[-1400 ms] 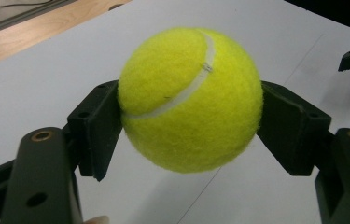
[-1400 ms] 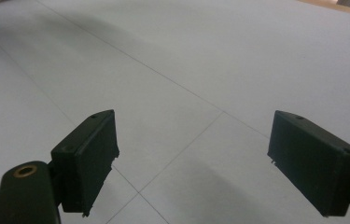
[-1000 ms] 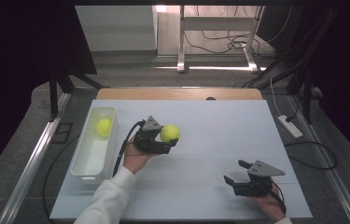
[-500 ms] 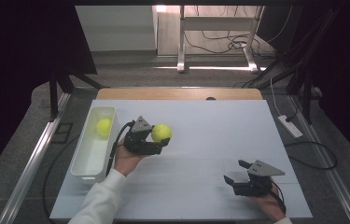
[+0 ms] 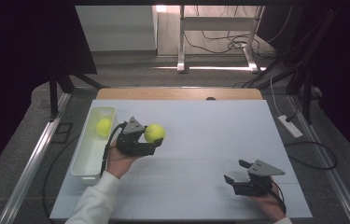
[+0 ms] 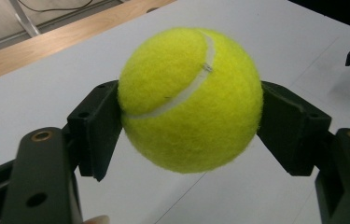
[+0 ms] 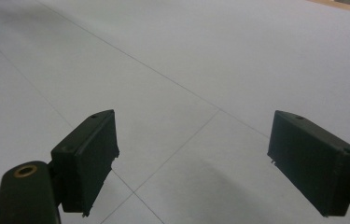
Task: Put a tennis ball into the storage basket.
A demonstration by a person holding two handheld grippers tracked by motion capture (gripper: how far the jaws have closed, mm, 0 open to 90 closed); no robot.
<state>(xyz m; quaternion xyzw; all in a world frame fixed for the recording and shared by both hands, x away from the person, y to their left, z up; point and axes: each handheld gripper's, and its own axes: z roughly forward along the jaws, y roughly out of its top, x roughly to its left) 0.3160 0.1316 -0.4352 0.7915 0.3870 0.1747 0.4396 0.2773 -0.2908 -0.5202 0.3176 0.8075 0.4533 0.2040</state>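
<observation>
Room: dark on both sides, a lit strip of floor at the back with a white frame leg and loose cables (image 5: 210,44) trailing across it.
Surface: white table (image 5: 200,186) with faint grid lines, a wooden edge (image 5: 177,94) along its far side, grey carpet around it.
Far left: white bin (image 5: 85,161) standing on the table's left margin, long and narrow, and a second ball (image 5: 103,127) lying in its far end, yellow-green.
Left gripper: left gripper (image 5: 150,140) held up just right of the bin, the hand (image 5: 119,161) under it, white sleeve (image 5: 93,203) coming in from the bottom edge.
Grip: clenched on the tennis ball (image 6: 190,99), one black pad pressed to each side of it, the ball squarely between them.
Ball look: bright yellow-green felt, fuzzy at the outline, a white seam curving from the top down across its left face.
Ball position: lifted clear of the table, white surface showing beneath it in the left gripper view, close to the bin's far end.
Right gripper: right gripper (image 5: 233,171) low at the table's near right, well apart from the ball, grey plate on top.
Right fingers: spread wide, nothing between them, bare table and a grid line in the gap.
Far right: white power strip (image 5: 290,126) on the carpet beside the table.
</observation>
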